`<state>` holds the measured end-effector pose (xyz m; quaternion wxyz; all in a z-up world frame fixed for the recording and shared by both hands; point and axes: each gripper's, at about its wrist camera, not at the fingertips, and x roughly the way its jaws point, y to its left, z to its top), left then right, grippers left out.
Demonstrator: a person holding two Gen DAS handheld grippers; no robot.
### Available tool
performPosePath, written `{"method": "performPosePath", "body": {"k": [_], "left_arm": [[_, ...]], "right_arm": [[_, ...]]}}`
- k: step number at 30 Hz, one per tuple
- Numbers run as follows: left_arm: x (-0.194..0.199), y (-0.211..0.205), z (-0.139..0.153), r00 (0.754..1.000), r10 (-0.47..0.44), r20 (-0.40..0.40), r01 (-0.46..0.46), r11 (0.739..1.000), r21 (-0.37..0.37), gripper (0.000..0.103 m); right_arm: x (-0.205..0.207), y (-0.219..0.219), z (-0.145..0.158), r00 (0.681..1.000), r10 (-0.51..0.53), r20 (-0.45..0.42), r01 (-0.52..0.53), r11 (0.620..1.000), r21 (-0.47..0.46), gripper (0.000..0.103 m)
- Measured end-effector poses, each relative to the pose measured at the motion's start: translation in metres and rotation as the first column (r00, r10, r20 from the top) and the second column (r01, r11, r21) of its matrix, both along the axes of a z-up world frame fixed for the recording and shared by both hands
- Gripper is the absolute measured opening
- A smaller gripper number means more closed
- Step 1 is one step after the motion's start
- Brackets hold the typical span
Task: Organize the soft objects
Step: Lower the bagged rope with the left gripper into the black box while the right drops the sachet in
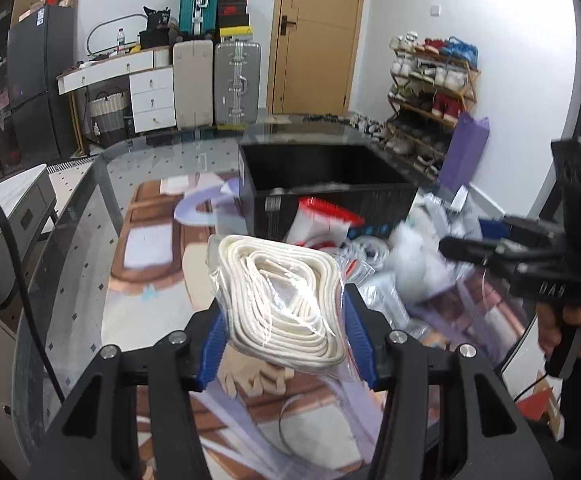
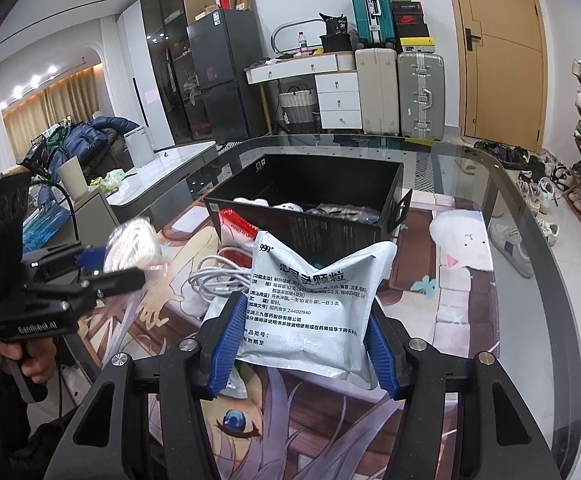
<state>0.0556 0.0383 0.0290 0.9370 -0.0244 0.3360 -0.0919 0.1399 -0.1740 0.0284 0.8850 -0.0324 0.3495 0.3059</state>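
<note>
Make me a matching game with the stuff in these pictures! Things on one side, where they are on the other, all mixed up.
Things:
1. bag of coiled white cord
2. silver medicine pouch
3. black box
4. loose white cable

Places:
A. lying on the picture mat, in front of the box
B. pinched in the right claw
C. standing open on the glass table
D. pinched in the left claw

Pairs: 1-D, 2-B, 3-C, 4-A
</note>
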Motion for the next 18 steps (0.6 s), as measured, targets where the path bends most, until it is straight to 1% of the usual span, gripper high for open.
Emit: {"method": "performPosePath", "body": {"k": [7,18], "left_arm": [[0.015,0.003,0.017,0.999,0.018,0.035,-0.017,0.999,-0.028,0.053],[0.049,0.003,0.034,0.997,0.030,0.073,-0.027,0.999,-0.047,0.053]], "right_arm": [[0.003,0.007,0.017,0.999,0.001,0.038,0.000,1.000,-0.021,0.058],[0.026,0.025,0.040,0.997,0.012,0.081,-0.008,0.999,-0.046,0.058]]}}
